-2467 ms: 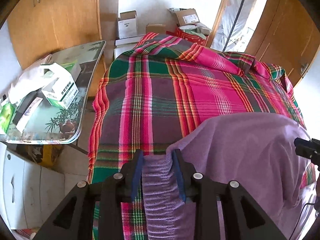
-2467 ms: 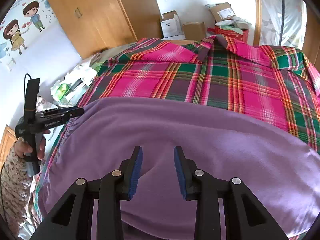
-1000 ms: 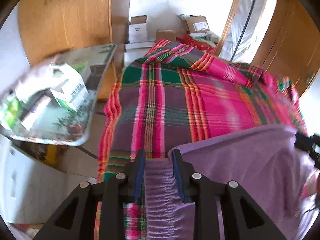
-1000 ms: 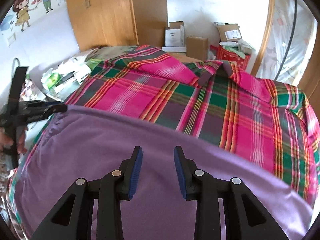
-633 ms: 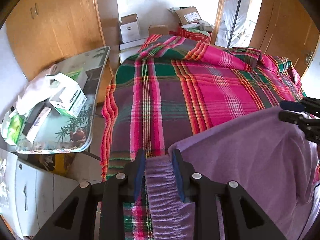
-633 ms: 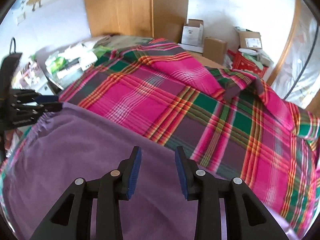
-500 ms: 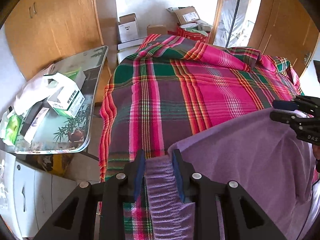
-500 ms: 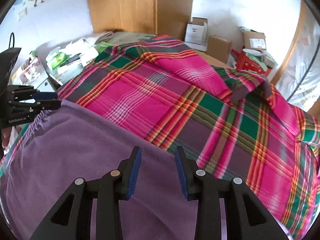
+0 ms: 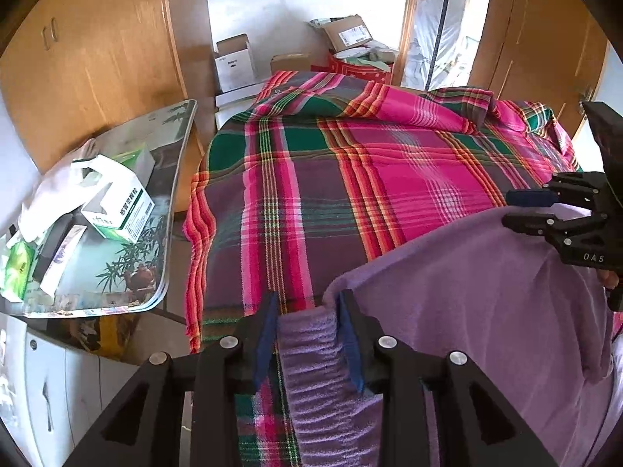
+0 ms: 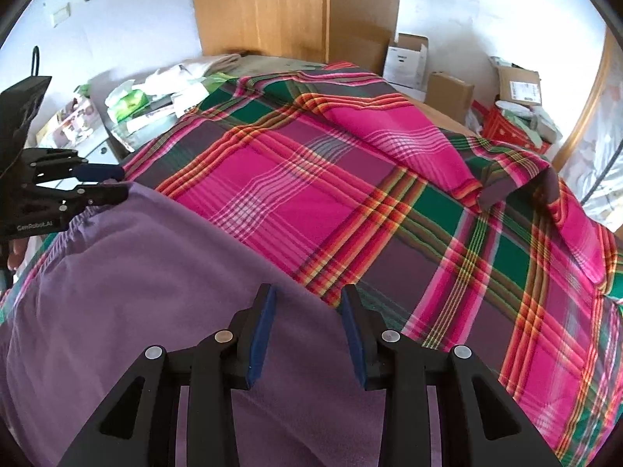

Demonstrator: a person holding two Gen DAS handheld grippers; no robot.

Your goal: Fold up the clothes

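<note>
Purple garment (image 9: 486,303) lies spread across the near end of the bed, over the plaid bedspread (image 9: 350,179). Left tool (image 9: 307,334) is clenched on the ribbed hem at the garment's left corner. Right tool (image 10: 307,330) straddles the far edge at the right; whether it pinches cloth, cannot tell. Risk: if only one corner is truly gripped, the far edge sags and the fold goes skew.

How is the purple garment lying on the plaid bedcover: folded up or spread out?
Spread out. The purple garment stretches in one broad layer over the plaid bedcover, its ribbed edge between the left hand-held gripper fingers.
</note>
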